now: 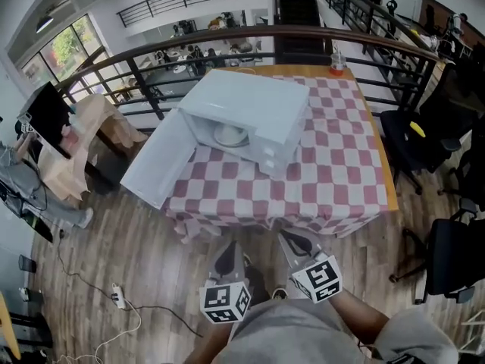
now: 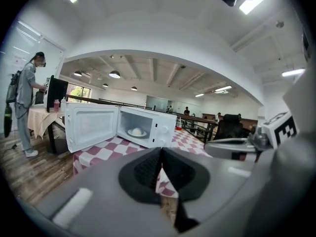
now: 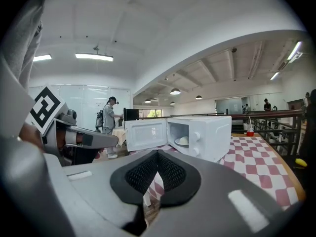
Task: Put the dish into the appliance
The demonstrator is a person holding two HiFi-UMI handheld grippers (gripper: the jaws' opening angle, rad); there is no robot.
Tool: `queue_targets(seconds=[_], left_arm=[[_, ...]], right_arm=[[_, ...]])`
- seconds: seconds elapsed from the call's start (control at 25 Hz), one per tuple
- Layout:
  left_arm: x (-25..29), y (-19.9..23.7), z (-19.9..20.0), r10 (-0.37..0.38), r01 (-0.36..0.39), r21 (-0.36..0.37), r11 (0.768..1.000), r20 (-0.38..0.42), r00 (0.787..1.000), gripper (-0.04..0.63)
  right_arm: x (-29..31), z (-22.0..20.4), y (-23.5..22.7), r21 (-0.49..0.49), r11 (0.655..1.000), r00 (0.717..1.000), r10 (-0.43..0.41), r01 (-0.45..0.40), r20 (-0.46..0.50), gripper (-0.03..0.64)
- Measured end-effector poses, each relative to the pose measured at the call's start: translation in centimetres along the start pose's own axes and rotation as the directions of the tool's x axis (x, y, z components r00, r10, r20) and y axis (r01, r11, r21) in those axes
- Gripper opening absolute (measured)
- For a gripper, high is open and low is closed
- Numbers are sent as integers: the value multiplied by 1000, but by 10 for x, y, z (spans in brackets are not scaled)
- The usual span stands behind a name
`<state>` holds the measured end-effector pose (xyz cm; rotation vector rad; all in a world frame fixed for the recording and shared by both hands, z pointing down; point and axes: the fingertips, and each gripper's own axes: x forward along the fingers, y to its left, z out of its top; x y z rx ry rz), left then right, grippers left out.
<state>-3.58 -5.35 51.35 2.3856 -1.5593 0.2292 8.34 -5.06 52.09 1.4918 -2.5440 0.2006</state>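
- dish [image 1: 229,134] sits inside the microwave [image 1: 261,101], whose door [image 1: 155,161] is open.
- left gripper [image 1: 226,258] and right gripper [image 1: 298,243]: jaws closed, empty, before the table [image 1: 333,180].

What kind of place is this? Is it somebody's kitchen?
Probably not. It looks like a balcony level in a big office or workshop hall: a railing overlooks a lower floor, black office chairs stand by, and the microwave sits on a checked tablecloth.
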Motion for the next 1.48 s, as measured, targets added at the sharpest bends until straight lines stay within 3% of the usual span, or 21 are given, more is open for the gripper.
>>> queue_targets(seconds=[0.24,0.68,1.48], left_arm=[[-13,0,-6,17,-17,8,1000,3,1000,11],[-21,-4,-10,-11,11,-6,1000,-31,999,11],[-38,22,4,25,-24,-35,999,18,1000,11]], right_arm=[[-16,-5,-23,34,998,999,-44,44,-3,0],[-51,-5,-56,5,989,988,-147,148,-42,0],[-26,5,-10,-7,998,998,-63,63,-15,0]])
